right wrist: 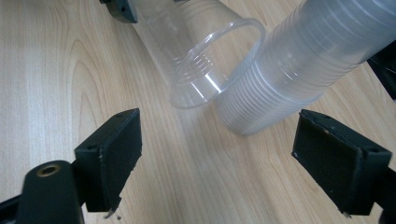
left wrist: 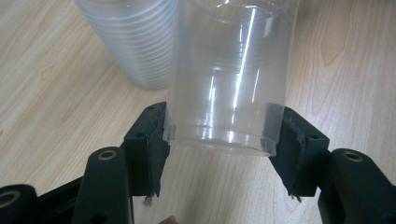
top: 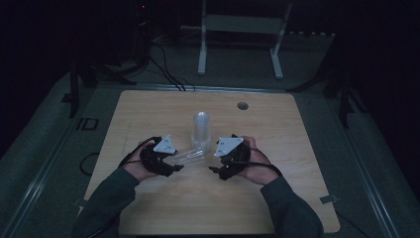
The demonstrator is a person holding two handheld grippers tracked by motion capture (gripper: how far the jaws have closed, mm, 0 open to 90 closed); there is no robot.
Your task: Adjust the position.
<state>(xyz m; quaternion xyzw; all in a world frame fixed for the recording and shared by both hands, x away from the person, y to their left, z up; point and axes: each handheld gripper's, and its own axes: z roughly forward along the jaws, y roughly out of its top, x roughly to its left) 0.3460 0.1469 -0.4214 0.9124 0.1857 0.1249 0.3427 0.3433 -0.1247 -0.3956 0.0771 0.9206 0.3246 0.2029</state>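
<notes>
Clear plastic is what we hold: our left tongs [left wrist: 219, 140] are clamped on the base of a single cup [left wrist: 231, 79], which lies tilted over the table [top: 148, 208], its open mouth toward the stack [top: 200, 130]. Our right tongs [right wrist: 217, 154] stand wide apart with nothing between the pads, just near of the stack. Beyond both tongs, the stack stands upside down on the table, and the cup's rim sits just beside its foot.

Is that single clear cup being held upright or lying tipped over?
Tipped: the clear cup lies sideways in the left gripper, its open mouth toward the upside-down cup stack.
</notes>
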